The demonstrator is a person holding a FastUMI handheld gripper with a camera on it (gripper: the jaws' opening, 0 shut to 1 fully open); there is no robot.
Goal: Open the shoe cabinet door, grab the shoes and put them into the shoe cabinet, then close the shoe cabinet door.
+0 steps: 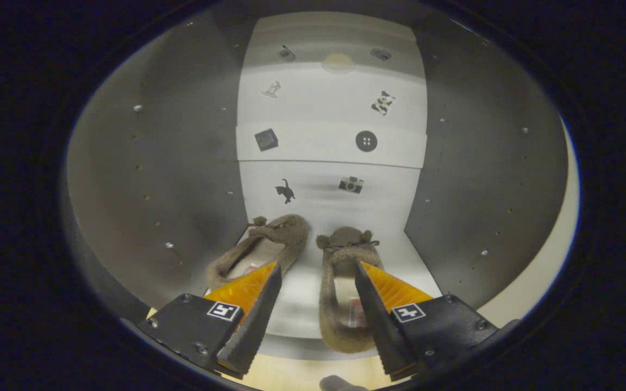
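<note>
Lying inside the smooth cabinet, two fuzzy slippers flank parted tongs.

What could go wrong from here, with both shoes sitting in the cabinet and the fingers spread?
1. The right shoe has its heel near the cabinet floor's front lip, so it may foul the door when closing.
2. The open gripper has one finger overlapping the right shoe's side; pulling back could drag it out.
3. The left shoe lies angled toward the side wall.
</note>
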